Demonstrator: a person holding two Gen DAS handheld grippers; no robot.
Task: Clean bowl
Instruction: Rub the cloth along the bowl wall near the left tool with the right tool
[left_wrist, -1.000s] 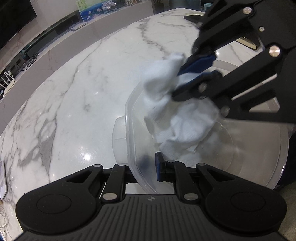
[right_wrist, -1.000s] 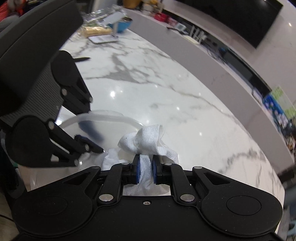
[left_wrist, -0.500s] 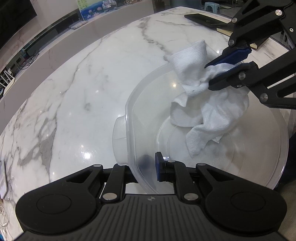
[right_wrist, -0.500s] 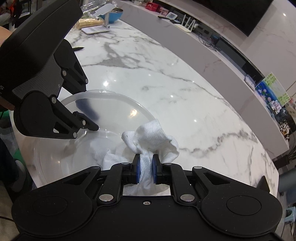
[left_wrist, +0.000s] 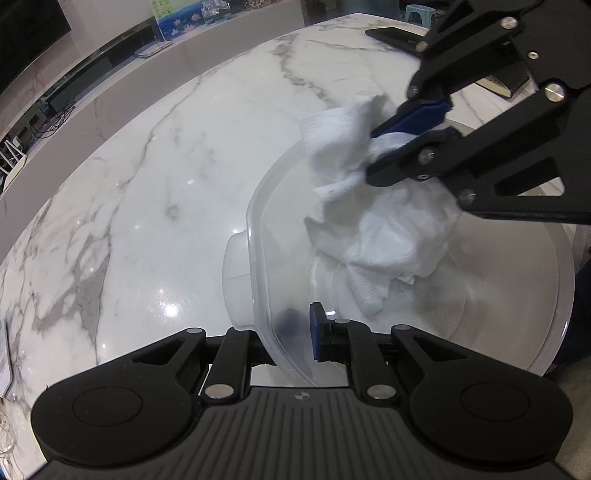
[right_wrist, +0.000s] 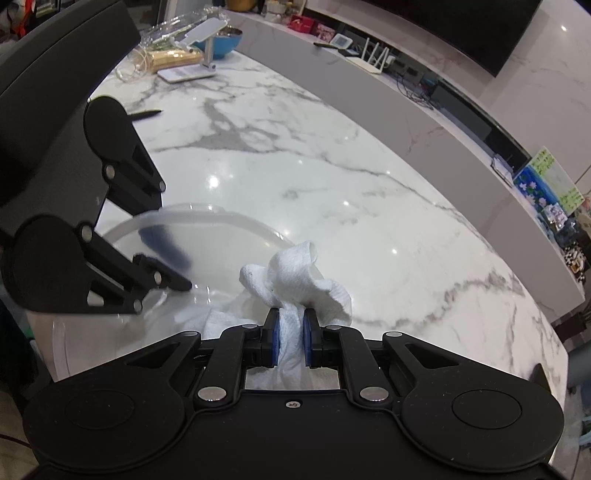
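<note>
A clear plastic bowl (left_wrist: 509, 325) is held tilted over the marble table's near edge. My left gripper (left_wrist: 299, 332) is shut on the bowl's rim, one finger inside and one outside; it also shows in the right wrist view (right_wrist: 173, 273). My right gripper (right_wrist: 291, 332) is shut on a crumpled white cloth (right_wrist: 295, 277). In the left wrist view the right gripper (left_wrist: 410, 127) reaches in from the upper right and presses the cloth (left_wrist: 384, 225) against the bowl's inner wall near its far rim. The bowl's rim (right_wrist: 207, 218) shows in the right wrist view.
The white marble table (left_wrist: 166, 177) spreads to the left and beyond the bowl. A phone stand (right_wrist: 199, 51), a blue bowl (right_wrist: 225, 42) and a black pen (right_wrist: 146, 115) lie at the far end. A dark flat object (left_wrist: 391, 35) lies at the far edge.
My right gripper swept the cloth around inside the bowl: away to the right half a second ago, now back towards the left and far wall. The left gripper and bowl stayed put.
</note>
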